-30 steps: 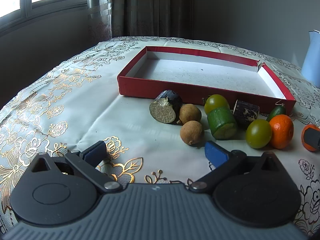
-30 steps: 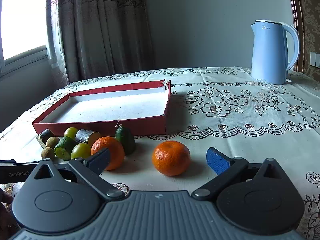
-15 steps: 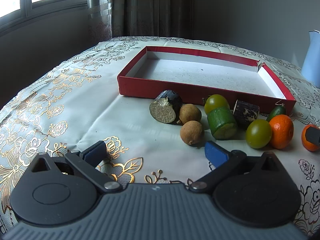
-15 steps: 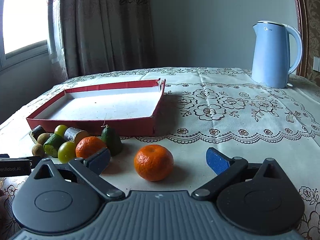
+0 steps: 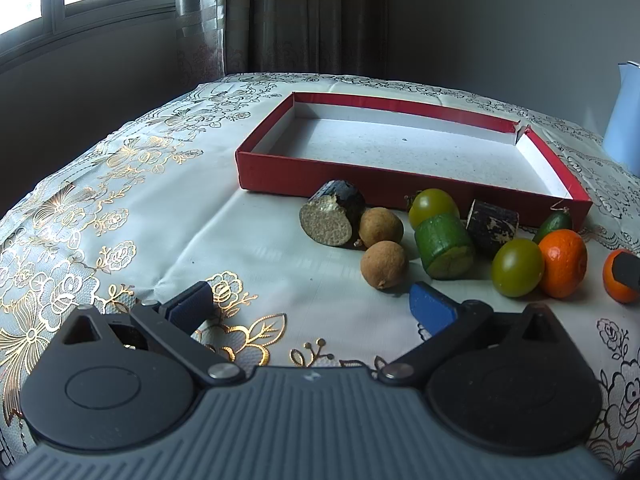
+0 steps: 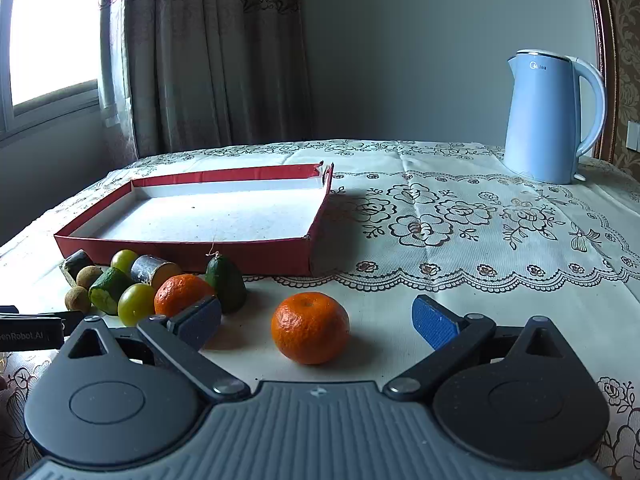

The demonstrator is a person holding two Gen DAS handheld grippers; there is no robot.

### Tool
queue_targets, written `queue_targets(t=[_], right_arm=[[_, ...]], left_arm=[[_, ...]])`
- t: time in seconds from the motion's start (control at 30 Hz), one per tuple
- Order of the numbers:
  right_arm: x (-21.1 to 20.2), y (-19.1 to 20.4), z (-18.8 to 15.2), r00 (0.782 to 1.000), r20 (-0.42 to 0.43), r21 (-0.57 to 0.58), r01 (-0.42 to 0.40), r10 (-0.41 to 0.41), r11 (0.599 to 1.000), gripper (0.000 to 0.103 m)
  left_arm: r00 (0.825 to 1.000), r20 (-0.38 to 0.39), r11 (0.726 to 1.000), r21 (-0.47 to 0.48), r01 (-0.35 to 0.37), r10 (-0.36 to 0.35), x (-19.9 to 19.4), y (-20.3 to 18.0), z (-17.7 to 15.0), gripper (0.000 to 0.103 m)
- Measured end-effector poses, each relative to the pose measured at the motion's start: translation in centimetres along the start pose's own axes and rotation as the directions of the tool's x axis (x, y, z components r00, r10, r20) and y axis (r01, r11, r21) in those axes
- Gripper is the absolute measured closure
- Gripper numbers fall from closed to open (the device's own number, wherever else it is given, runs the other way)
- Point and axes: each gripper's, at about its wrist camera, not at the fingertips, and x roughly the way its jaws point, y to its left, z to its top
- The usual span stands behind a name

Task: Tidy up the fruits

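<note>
Since a second ago the right gripper (image 6: 316,314) has slid forward and leftward, so the lone orange (image 6: 310,327) now sits squarely between its spread blue pads (image 6: 434,320), untouched by either. It is held low and level over the tablecloth (image 6: 480,248), pointing toward the far wall. The left gripper (image 5: 310,306) has not shifted: it hovers low at the near left, fingers wide apart and holding nothing, aimed at the fruit cluster. That cluster lies just in front of the red tray (image 5: 280,170): a brown round fruit (image 5: 384,264) nearest, a green cut piece (image 5: 444,246), a yellow-green fruit (image 5: 517,267) and a second orange (image 5: 563,262) touching it on the right. The tray holds no fruit. A blue kettle (image 6: 548,116) stands far right.
</note>
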Motion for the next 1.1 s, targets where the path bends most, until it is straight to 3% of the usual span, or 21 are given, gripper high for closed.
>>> queue_targets(t=[0.7,0.9,1.03,1.1], right_arm=[[0.4,-0.2,0.1,1.0,-0.019,0.005,-0.013,0.013,1.0,0.007],[1.5,-0.2,0.2,0.997,-0.074,0.0,-0.02,0.02,1.0,0.029],[2.1,-0.2,0.1,0.993,-0.11,0.002,-0.04,0.04,0.999,0.058],[2.0,-0.3,0.1,0.993,-0.108,0.007,-0.042,0.042,0.999,0.059]], left_arm=[[1.0,0.0,1.0,0.0,-0.001,0.001,0.0,-0.1,0.0,0.0],[1.0,0.0,1.0,0.0,-0.001,0.001,0.0,-0.1,0.0,0.0],[1.0,0.0,1.0,-0.001,0.0,0.0,0.0,-0.1,0.0,0.0],[1.0,0.0,1.0,-0.001,-0.001,0.001,0.0,-0.2,0.0,0.0]])
